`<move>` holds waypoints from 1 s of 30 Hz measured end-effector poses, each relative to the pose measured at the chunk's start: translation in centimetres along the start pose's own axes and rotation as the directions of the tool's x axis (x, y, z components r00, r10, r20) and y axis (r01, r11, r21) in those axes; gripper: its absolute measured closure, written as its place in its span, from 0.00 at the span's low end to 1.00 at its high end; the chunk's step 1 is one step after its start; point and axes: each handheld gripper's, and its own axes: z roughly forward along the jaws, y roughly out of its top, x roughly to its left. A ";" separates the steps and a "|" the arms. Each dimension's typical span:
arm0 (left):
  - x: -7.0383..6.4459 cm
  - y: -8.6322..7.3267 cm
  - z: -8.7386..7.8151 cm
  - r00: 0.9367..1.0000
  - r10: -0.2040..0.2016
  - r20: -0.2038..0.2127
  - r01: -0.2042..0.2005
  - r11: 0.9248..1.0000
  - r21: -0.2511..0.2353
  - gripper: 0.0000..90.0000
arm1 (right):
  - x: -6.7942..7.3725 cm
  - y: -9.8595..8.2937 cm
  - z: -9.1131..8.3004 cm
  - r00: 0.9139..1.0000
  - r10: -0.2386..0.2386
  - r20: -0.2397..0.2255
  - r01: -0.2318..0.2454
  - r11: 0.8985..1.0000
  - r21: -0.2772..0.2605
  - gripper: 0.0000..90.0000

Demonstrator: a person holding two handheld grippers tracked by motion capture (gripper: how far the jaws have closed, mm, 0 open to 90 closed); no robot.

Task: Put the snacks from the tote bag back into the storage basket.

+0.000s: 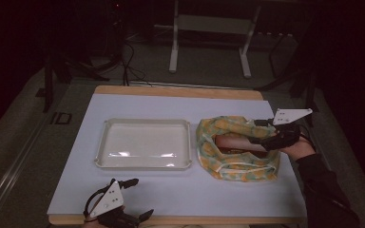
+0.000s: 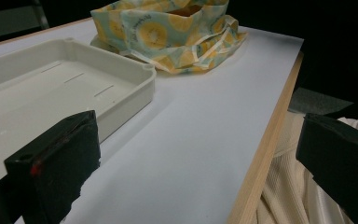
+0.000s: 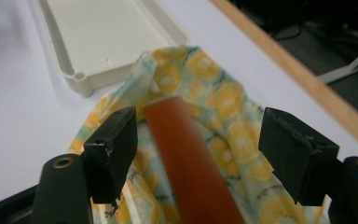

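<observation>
A yellow-and-pale-green patterned cloth bag (image 1: 237,168) lies open on the right of the white table, and a reddish-brown cylinder (image 1: 233,141) lies inside it. My right gripper (image 1: 257,135) reaches into the bag's mouth from the right. In the right gripper view its jaws stand open on either side of the cylinder (image 3: 191,163), with gaps on both sides and the bag (image 3: 223,98) underneath. My left gripper (image 1: 140,197) rests open at the table's near left edge, holding nothing. In the left gripper view the gripper (image 2: 198,168) faces the bag (image 2: 158,28).
A shallow cream tray (image 1: 142,121) with nothing in it sits centre-left, beside the bag; the tray (image 2: 121,70) is close to my left jaw. The table (image 1: 180,190) has a wooden edge (image 2: 261,154). A white stand (image 1: 209,23) and cables lie on the floor beyond.
</observation>
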 end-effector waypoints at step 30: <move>0.1 -0.1 0.0 1.000 -0.006 -0.007 0.006 1.000 0.006 0.00 | -2.6 -5.4 4.6 0.999 0.053 -0.011 -0.047 0.951 0.306 0.32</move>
